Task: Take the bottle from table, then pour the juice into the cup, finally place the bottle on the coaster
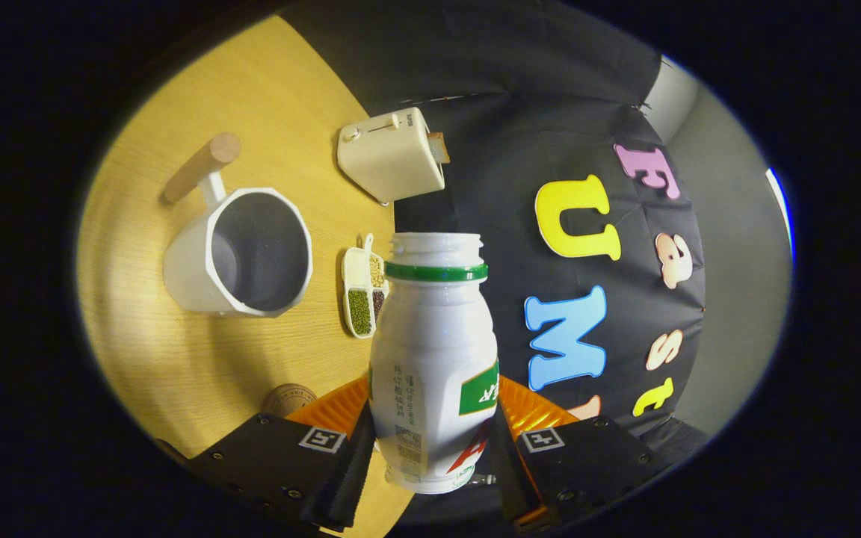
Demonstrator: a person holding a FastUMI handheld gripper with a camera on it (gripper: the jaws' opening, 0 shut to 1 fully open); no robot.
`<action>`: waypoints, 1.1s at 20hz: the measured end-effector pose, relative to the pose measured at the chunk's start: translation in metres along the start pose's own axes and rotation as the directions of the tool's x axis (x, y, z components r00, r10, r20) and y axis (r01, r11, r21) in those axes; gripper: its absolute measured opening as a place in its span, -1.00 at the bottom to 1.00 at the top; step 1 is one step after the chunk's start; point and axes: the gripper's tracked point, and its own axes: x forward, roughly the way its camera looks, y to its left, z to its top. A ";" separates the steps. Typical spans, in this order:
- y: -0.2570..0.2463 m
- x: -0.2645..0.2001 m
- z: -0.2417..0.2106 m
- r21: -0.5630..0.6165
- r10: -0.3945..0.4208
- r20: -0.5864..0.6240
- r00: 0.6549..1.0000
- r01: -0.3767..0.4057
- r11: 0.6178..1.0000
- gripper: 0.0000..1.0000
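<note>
You have the bottle (433,359) clamped in the hand-held gripper (430,448) — both fingers press on its lower body, one on each side, and its open, green-ringed neck points away from you. The whole view is rolled, so the desk (266,90) stands off to one side of the bottle and the booth wall to the other; by that tilt, you look to be in the pouring step, with the bottle lifted clear of the desk.

Take the bottle as your landmark. The cup (240,254), white with a wooden handle, lies on the desk side of the bottle, well apart from its mouth, and its opening looks empty. A small divided dish of beans (364,291) sits between bottle and cup, just beside the bottle's shoulder. A cream toaster (392,155) stands beyond the bottle's mouth. The coaster (290,397) — a round cork-coloured disc — peeks out near the bottle's base, next to one finger.

Next, I judge, you must carry the bottle's mouth across over the cup's opening before tipping further; poured from here, juice would likely miss, falling near the bean dish.
</note>
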 end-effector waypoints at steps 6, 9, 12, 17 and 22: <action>-0.007 -0.003 -0.014 0.222 0.014 0.011 1.000 -0.016 0.975 0.41; -0.011 -0.007 -0.020 0.364 0.019 0.033 0.999 -0.030 0.931 0.41; -0.011 -0.009 -0.024 0.517 0.030 0.067 0.997 -0.060 0.854 0.41; -0.011 -0.016 -0.024 0.639 0.043 0.121 0.992 -0.111 0.761 0.41; -0.007 -0.006 -0.027 0.765 0.041 0.154 0.987 -0.145 0.627 0.41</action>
